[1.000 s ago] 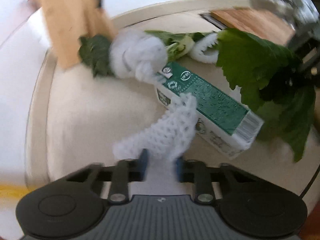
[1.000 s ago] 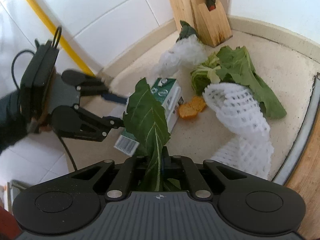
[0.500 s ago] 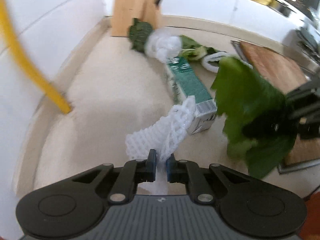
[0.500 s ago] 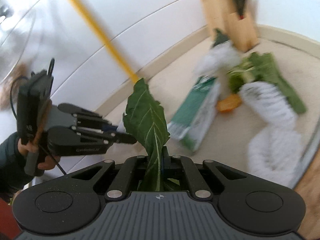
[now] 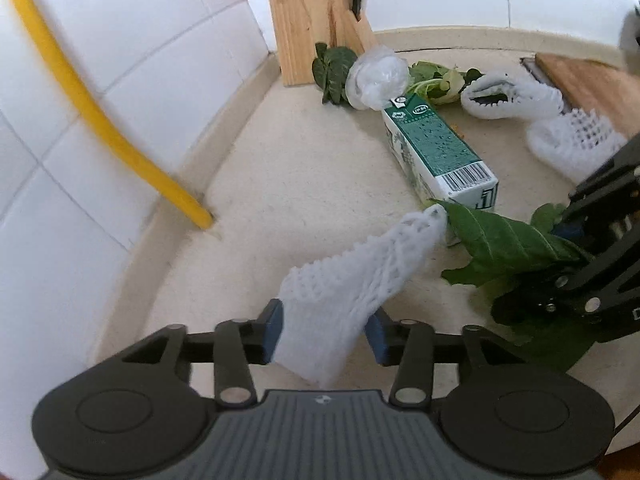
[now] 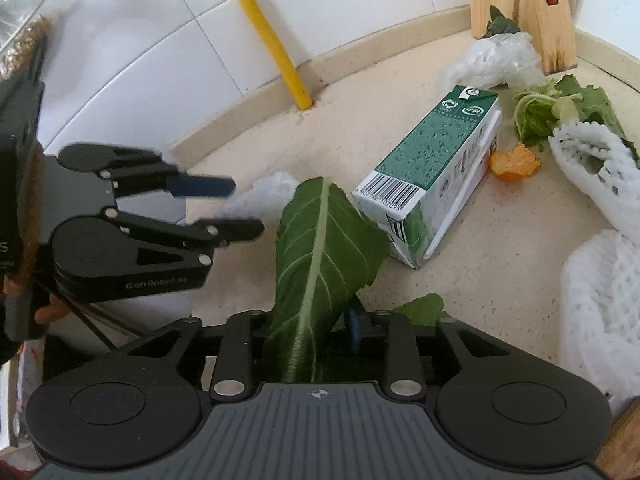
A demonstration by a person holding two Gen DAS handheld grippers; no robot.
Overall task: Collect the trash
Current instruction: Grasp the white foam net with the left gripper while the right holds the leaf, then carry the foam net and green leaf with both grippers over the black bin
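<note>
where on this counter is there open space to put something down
Bare counter lies between the yellow pipe, the tiled wall and the green carton. It is crowded beyond the carton: plastic wrap, vegetable scraps and foam nets beside the knife block.

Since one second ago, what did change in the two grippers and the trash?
The left gripper pulled back from the green carton and its jaws widened, loosening the foam net, now between open jaws. The right gripper stays shut on the leaf. The trash on the counter stayed put.

My left gripper (image 6: 240,210): matte black linkages, silver screws, blue finger pads (image 5: 271,330), grey "CenRobot.AI" lettering. My right gripper (image 6: 340,326): same black, ribbed grey housing.
</note>
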